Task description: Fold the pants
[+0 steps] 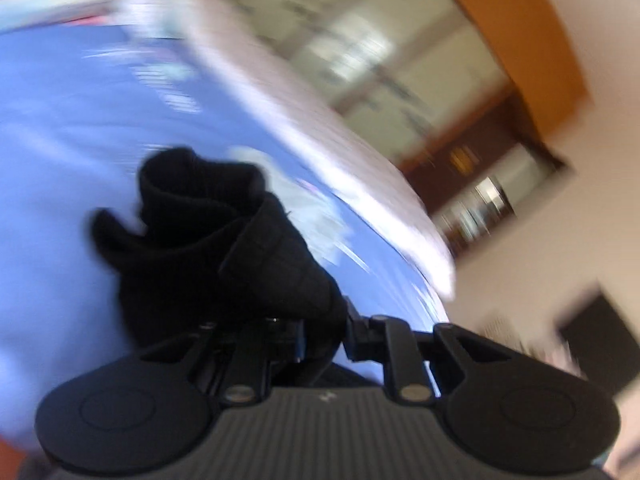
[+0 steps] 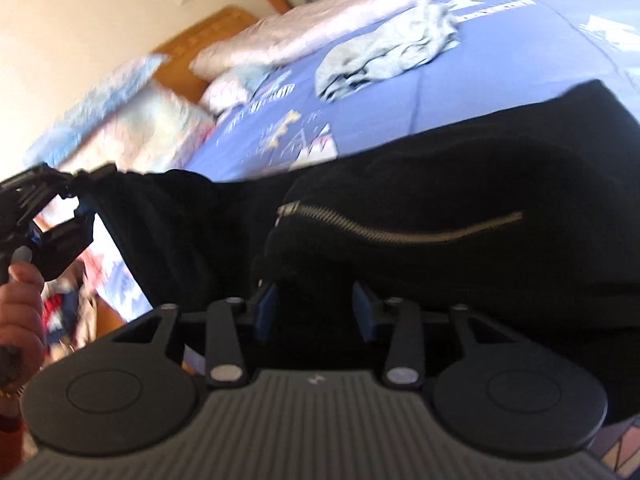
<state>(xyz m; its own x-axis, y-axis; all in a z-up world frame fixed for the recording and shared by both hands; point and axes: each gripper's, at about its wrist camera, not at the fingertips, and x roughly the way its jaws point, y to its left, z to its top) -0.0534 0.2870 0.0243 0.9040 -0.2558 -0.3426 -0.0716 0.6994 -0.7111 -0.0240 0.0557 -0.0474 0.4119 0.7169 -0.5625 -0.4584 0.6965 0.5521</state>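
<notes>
Black pants (image 2: 420, 208): held up off the bed, stretched between the two tongs. Right wrist view shows a metal zipper (image 2: 400, 226) running across the bunched upper part of the cloth, just past the right tongs. From there the fabric spans leftward to the left tongs.

Left tongs (image 2: 78, 200): seen from the right wrist view at the left edge, pinching the far end of the pants; cloth fans out from the grip. A hand (image 2: 20, 308) grips the handle beneath. In the left wrist view the same tongs (image 1: 308, 320) sit buried in a wad of black cloth, jaws drawn close on it. Picture strongly motion-blurred.

Right tongs (image 2: 316, 312): blue pads (image 2: 266, 312) stand partly apart with a fold of black cloth between them. Cloth fills the gap, but whether the pads actually press on it cannot be told.

Bed: blue sheet (image 2: 460, 80) with white and coloured print lies under and beyond the pants. A crumpled grey garment (image 2: 384, 52) rests on the sheet, well apart from the pants, on the far side. A pale pink quilt (image 2: 340, 12) is heaped along the far edge. Patterned pillows (image 2: 132, 116) at far left, against a wooden headboard (image 2: 204, 40). Cream wall (image 2: 100, 8) behind.
</notes>
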